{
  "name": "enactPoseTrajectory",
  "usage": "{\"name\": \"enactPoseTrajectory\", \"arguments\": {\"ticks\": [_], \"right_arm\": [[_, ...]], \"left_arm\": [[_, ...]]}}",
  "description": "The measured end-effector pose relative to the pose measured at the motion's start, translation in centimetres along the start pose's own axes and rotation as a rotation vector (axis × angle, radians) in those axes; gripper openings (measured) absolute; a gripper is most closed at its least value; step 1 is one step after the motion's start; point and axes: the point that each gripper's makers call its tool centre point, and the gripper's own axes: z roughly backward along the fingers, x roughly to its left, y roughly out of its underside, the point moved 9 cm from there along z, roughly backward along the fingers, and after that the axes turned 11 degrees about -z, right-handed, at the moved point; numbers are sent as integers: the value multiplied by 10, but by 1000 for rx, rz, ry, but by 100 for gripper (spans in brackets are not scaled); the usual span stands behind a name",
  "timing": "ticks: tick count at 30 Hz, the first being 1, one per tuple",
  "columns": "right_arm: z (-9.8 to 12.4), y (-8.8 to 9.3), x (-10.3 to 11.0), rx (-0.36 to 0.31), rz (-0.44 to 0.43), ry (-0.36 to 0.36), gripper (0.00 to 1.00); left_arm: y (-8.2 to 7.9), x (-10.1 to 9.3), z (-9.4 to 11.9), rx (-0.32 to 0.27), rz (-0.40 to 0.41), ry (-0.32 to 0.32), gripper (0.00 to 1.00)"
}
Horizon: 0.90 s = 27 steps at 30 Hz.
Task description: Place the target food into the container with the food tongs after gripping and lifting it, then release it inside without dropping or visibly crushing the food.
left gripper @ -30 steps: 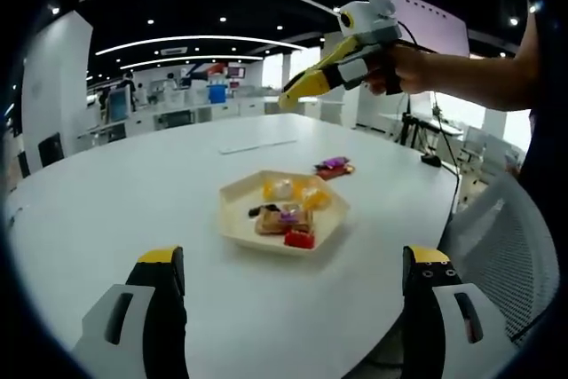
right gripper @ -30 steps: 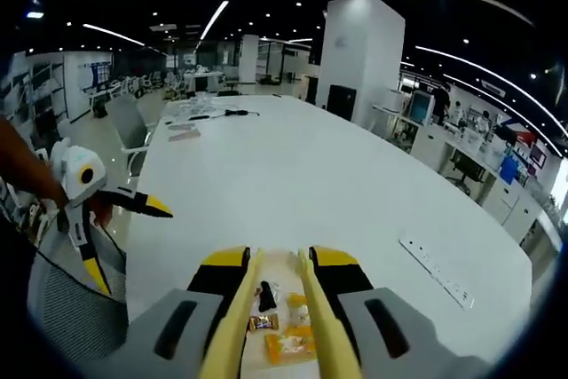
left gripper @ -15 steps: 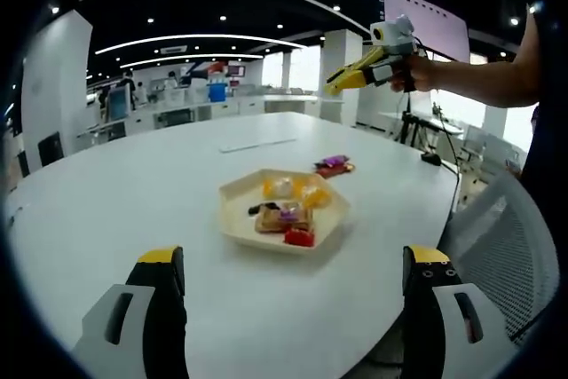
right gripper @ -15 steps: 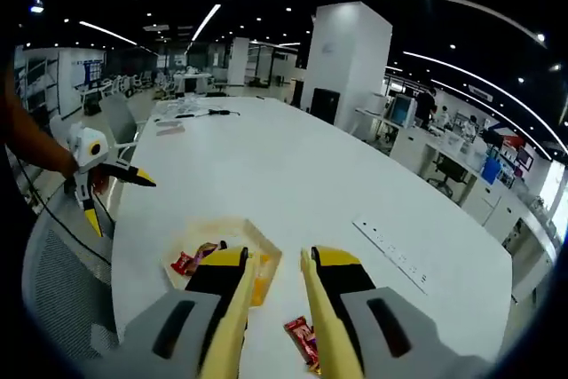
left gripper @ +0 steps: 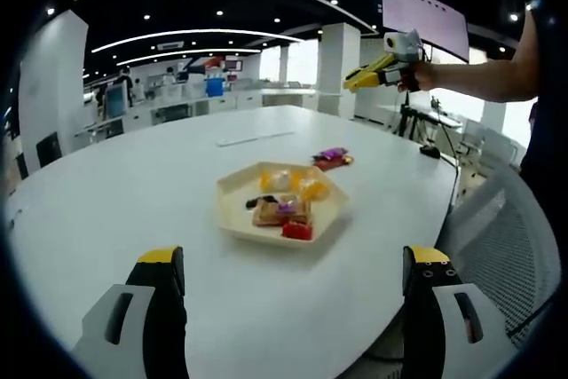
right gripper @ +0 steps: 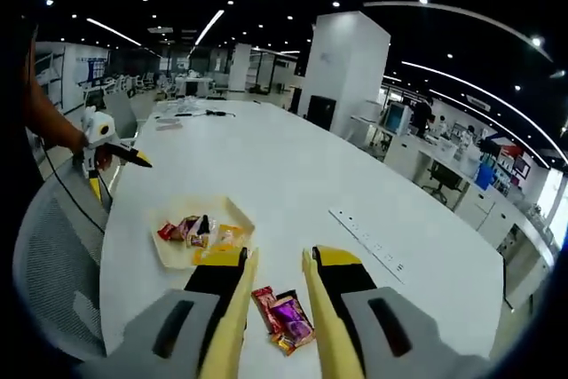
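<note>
A cream hexagonal tray [left gripper: 238, 219] on the white table holds several wrapped snacks: yellow, brown, red and black. Two loose packets [left gripper: 331, 159], purple and red, lie on the table just beyond it. My left gripper [left gripper: 295, 256] hangs low over the near table edge, jaws wide open and bare. A hand holds my right gripper [left gripper: 368, 77] high above the table's far right side. In the right gripper view its jaws grip yellow food tongs [right gripper: 232, 308], tips slightly apart with nothing between them. The loose packets [right gripper: 286, 321] show below the tongs, the tray [right gripper: 173, 253] to their left, the left gripper [right gripper: 120, 175] beyond.
The big white oval table [left gripper: 133, 184] has a power strip [right gripper: 368, 237] on it and small items at its far end. A grey mesh chair [left gripper: 510, 246] stands by the table edge near the person's arm. Desks, pillars and monitors fill the room behind.
My right gripper with the tongs has drawn back from over the tray, so the loose packets now lie under its tongs. The left gripper has stayed almost still and open.
</note>
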Motion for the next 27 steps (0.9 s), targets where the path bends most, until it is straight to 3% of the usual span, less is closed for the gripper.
{"name": "enactPoseTrajectory", "arguments": {"ticks": [19,27], "right_arm": [[-8,59,-24,83,-127,-11,25],[-19,90,-26,173,-69,-70,24]], "left_arm": [[5,1,-1,37,2,-7,99],[6,0,-1,49,7,-4,99]]}}
